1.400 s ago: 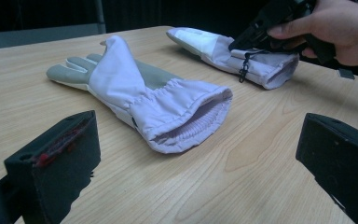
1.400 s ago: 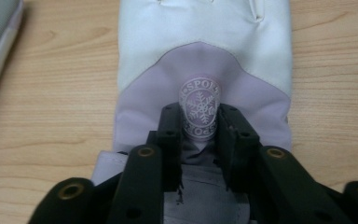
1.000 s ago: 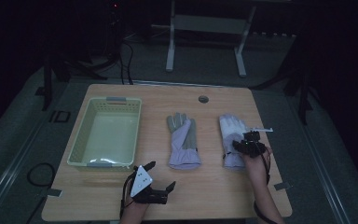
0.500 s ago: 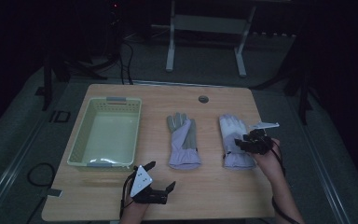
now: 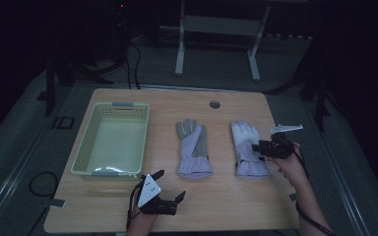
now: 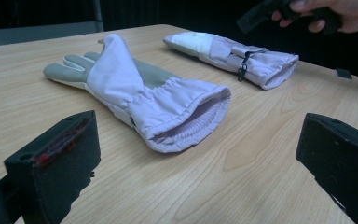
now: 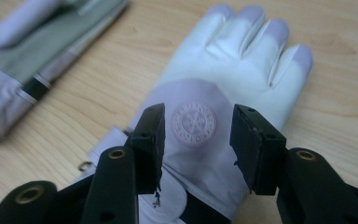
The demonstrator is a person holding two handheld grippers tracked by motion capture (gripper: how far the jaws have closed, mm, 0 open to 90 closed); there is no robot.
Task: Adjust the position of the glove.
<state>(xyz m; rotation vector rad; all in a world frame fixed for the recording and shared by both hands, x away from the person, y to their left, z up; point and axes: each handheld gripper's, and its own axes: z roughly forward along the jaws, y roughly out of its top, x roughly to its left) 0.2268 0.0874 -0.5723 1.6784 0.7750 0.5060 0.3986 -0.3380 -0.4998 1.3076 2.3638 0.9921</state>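
Note:
Two pale lilac gloves lie flat on the wooden table [image 5: 226, 206]. The middle glove [image 5: 193, 147] [image 6: 135, 88] shows a grey palm, its open cuff facing my left gripper [image 5: 171, 184] [image 6: 196, 135], which rests open near the front edge with nothing between its jaws. The right glove [image 5: 246, 137] [image 7: 223, 60] lies back up, with white fingers and a round emblem. My right gripper [image 5: 257, 147] [image 7: 198, 123] hovers over its cuff end, pointing left across it. Its jaws stand apart above the emblem and are not pressing the fabric. The middle glove [image 7: 28, 46] lies beyond.
A pale green plastic basket [image 5: 86, 147] stands at the table's left, nothing in it. A round cable hole [image 5: 214, 104] sits near the far edge. A grey desk frame [image 5: 216, 29] stands on the floor behind. Cables trail from both grippers.
My right hand and gripper have shifted a little to the right and slightly up over the right glove, the forearm swinging outward. The left gripper and both gloves have stayed put.

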